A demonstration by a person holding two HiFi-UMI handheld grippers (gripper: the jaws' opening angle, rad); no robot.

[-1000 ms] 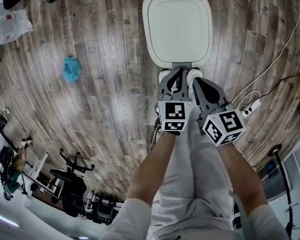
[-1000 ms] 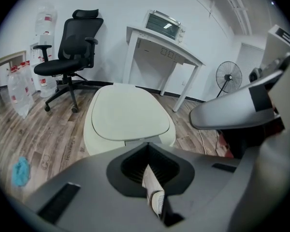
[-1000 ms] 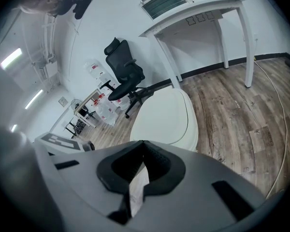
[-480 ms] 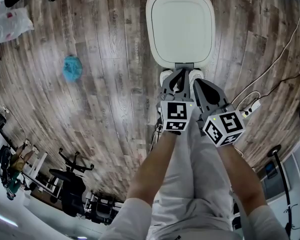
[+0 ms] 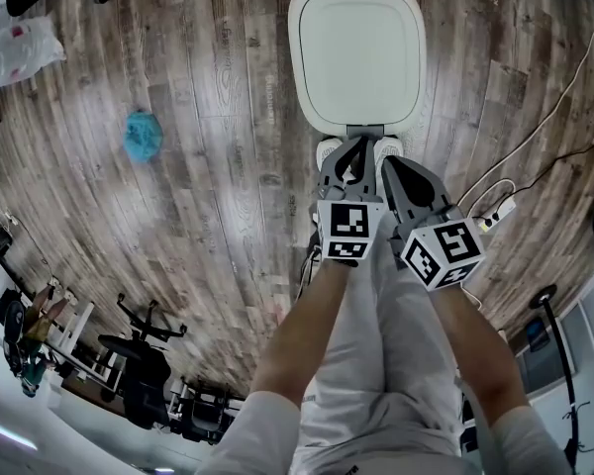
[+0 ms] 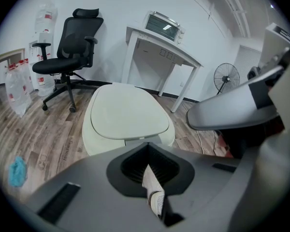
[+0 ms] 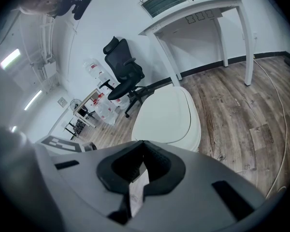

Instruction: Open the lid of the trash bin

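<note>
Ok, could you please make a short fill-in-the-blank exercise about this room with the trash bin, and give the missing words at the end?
1. The lid of the trash bin is ____.
2. The small crumpled thing on the wooden floor is ____ in colour.
3. Behind the bin stands a black office ____ on wheels.
4. The fingers of the left gripper and the right gripper hold ____.

Missing words: closed; blue; chair; nothing.
</note>
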